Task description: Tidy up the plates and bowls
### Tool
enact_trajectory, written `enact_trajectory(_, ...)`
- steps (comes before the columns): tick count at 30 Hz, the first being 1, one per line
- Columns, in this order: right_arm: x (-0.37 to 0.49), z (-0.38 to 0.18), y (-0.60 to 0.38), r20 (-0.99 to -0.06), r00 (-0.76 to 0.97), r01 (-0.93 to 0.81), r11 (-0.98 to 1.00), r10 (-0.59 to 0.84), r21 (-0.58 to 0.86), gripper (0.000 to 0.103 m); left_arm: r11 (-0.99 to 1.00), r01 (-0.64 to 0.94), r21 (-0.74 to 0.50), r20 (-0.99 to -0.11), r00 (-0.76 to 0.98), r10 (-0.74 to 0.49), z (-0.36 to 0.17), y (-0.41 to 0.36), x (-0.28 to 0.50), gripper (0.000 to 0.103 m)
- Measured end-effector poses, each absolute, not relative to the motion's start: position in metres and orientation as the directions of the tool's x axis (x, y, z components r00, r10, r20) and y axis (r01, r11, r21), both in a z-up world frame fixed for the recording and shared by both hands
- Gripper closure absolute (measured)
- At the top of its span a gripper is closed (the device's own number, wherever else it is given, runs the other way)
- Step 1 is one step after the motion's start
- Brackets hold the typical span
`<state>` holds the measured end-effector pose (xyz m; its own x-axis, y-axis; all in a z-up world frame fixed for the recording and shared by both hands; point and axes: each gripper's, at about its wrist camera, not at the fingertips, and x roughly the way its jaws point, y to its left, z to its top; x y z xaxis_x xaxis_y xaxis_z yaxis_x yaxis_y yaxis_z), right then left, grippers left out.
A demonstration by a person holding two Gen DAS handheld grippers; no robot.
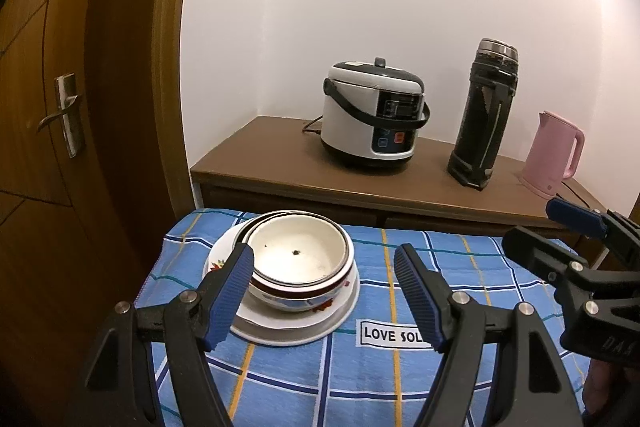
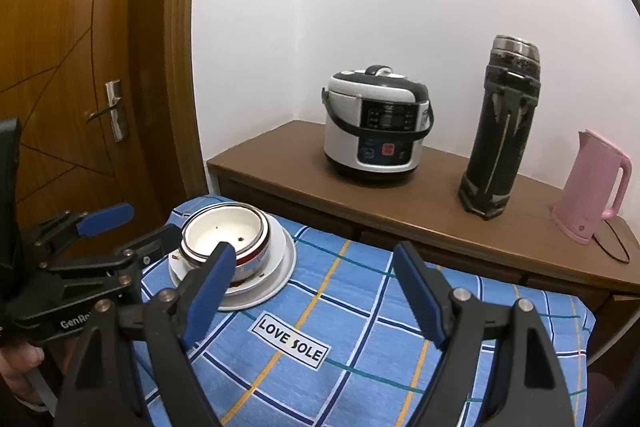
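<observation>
Crockery sat stacked at the left end of the table as I held both claws clear of it. From my left wrist camera, a wooden door (image 1: 52,107) filled the left of the frame. Just right of it, at lower centre-left, the bowls (image 1: 300,259) stood nested on white plates (image 1: 296,331), the pile resting on a blue checked cloth (image 1: 360,379) with a label reading LOVE SOLE. My left gripper (image 1: 322,295) was spread wide with nothing between its blue pads; the left pad crossed in front of the pile's near-left edge in the picture, though I could not tell that it touched. Behind the table ran a brown sideboard (image 1: 248,163), carrying, left to right, a white rice cooker (image 1: 374,115), a tall dark flask (image 1: 486,115) and a pink kettle (image 1: 554,155). At the right edge of that frame my right gripper (image 1: 560,227) hung above the cloth.

From my right wrist camera, the left gripper (image 2: 132,227) showed at the left edge, just beside the pile. The bowls (image 2: 224,227) and plates (image 2: 276,267) lay at centre-left. My right gripper (image 2: 312,291) also stood wide apart, empty, over bare cloth (image 2: 340,327) to the right of the stack. No earlier picture was at hand.
</observation>
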<state>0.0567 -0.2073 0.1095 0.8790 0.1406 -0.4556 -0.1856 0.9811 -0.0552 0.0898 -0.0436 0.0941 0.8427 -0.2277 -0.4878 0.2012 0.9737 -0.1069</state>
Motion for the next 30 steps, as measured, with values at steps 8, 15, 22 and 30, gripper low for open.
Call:
enact_trajectory(8,0.044,0.115,-0.21,-0.429,0.894,-0.17,0.983,0.128,-0.062,0.015,0.973,0.213,-0.09,-0.485,0.843,-0.23,0.098,-0.052,0.081,0.028)
enact_trajectory(15,0.039,0.118,-0.216,-0.416,0.903,-0.149,0.987,0.109,-0.064,0.013,0.972,0.222,-0.071,-0.487,0.843,-0.228,0.1,-0.058,0.076,0.028)
enact_trajectory(22,0.035,0.12,-0.217,-0.407,0.908,-0.143,0.987,0.101,-0.074,0.011,0.969,0.235,-0.075,-0.506,0.828,-0.24,0.099,-0.062,0.077,0.028)
enact_trajectory(30,0.035,0.121,-0.217,-0.406,0.909,-0.138,0.987,0.092,-0.086,0.01,0.967,0.242,-0.077,-0.513,0.823,-0.246,0.099,-0.064,0.076,0.028)
